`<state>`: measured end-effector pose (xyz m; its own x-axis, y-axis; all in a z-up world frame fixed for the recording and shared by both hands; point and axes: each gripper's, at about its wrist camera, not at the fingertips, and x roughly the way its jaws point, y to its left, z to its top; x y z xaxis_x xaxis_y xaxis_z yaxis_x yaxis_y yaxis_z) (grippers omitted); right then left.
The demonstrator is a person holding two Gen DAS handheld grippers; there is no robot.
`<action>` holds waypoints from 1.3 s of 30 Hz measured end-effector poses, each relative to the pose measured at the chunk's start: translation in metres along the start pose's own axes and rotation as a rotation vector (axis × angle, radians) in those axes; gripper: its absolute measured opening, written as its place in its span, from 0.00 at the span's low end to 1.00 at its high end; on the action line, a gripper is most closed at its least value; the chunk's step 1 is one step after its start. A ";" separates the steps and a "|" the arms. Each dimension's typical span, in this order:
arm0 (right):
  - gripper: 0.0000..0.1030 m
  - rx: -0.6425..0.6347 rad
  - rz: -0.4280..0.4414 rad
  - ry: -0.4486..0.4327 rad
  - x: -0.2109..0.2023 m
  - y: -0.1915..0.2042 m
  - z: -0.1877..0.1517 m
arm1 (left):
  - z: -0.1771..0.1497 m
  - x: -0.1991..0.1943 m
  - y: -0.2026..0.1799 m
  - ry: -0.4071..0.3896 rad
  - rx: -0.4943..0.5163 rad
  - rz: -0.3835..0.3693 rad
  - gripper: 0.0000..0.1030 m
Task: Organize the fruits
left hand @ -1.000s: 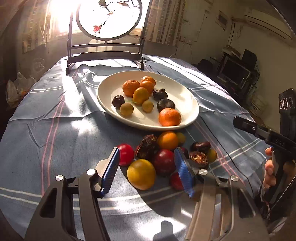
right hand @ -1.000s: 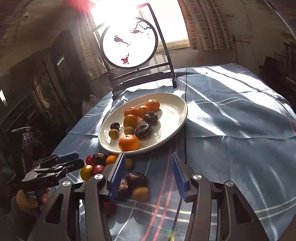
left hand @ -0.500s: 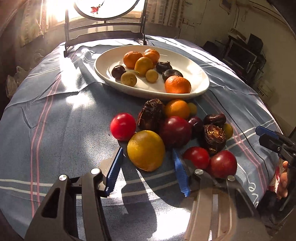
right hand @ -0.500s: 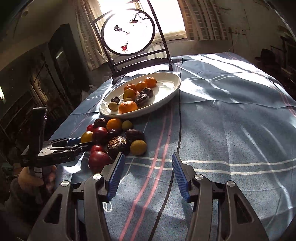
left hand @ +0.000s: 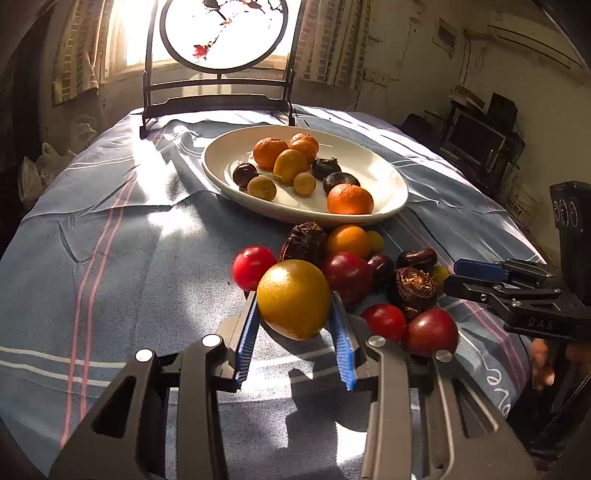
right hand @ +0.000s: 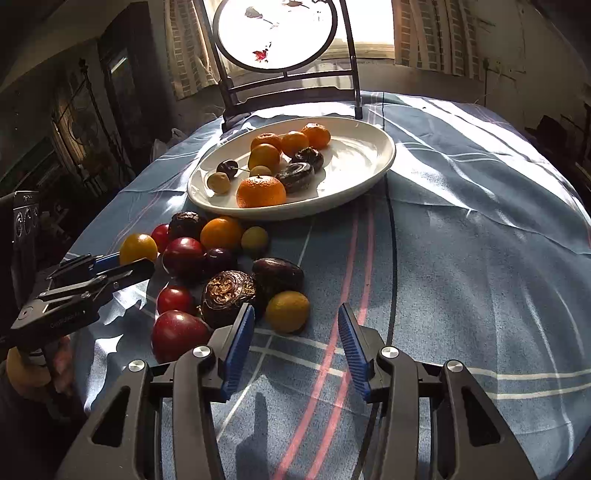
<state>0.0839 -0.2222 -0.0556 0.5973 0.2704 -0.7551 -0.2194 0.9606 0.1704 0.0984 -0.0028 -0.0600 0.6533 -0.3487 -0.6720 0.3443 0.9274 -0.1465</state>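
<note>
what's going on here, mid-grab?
Fruit sorting. The left gripper has its blue pads against both sides of a large yellow-orange fruit at the near edge of the loose pile on the tablecloth. The right gripper is open and empty beside the pile. The white plate behind already holds several fruits.

Sunlight is pouring through curtained windows (left hand: 325, 40) into a lived-in home: clothed bench (left hand: 110, 258), ornamental round screen (left hand: 221, 33), old television (left hand: 474, 138) (cluttered corner) sitting nearby.
</note>
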 end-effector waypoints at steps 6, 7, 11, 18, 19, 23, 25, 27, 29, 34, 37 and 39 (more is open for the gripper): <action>0.26 0.056 0.048 0.038 0.012 -0.004 0.002 | 0.000 -0.001 0.003 -0.005 -0.015 -0.010 0.35; 0.26 0.060 0.046 0.025 0.009 -0.004 0.001 | -0.001 -0.001 0.004 -0.006 -0.017 -0.010 0.35; 0.26 0.078 0.079 -0.020 -0.007 -0.008 -0.009 | -0.002 -0.003 0.005 -0.013 -0.023 -0.010 0.35; 0.27 0.121 0.080 -0.036 -0.033 -0.032 -0.023 | 0.000 -0.009 0.004 -0.034 -0.035 -0.021 0.35; 0.27 0.124 0.077 -0.046 -0.037 -0.037 -0.022 | 0.004 -0.008 0.003 -0.026 -0.038 -0.032 0.35; 0.27 0.144 0.077 -0.112 -0.053 -0.050 0.004 | 0.030 -0.009 -0.003 -0.042 -0.035 -0.047 0.35; 0.27 0.144 0.092 -0.139 -0.055 -0.051 0.023 | 0.048 -0.004 -0.008 -0.042 -0.025 -0.046 0.35; 0.27 0.138 0.101 -0.161 -0.052 -0.050 0.043 | 0.067 0.005 -0.012 -0.042 -0.012 -0.038 0.35; 0.27 0.136 0.109 -0.163 -0.044 -0.048 0.063 | 0.082 0.018 -0.015 -0.028 -0.003 -0.027 0.35; 0.27 0.141 0.084 -0.137 -0.008 -0.044 0.100 | 0.100 0.057 -0.013 0.034 -0.012 0.008 0.36; 0.28 0.134 0.055 -0.116 0.013 -0.040 0.111 | 0.100 0.071 -0.010 0.066 -0.032 0.006 0.38; 0.33 0.131 0.044 -0.123 0.016 -0.037 0.112 | 0.099 0.066 -0.009 0.050 -0.039 0.016 0.50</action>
<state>0.1880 -0.2461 -0.0029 0.6810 0.3101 -0.6634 -0.1500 0.9458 0.2881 0.2044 -0.0478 -0.0312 0.6234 -0.3279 -0.7098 0.3070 0.9376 -0.1635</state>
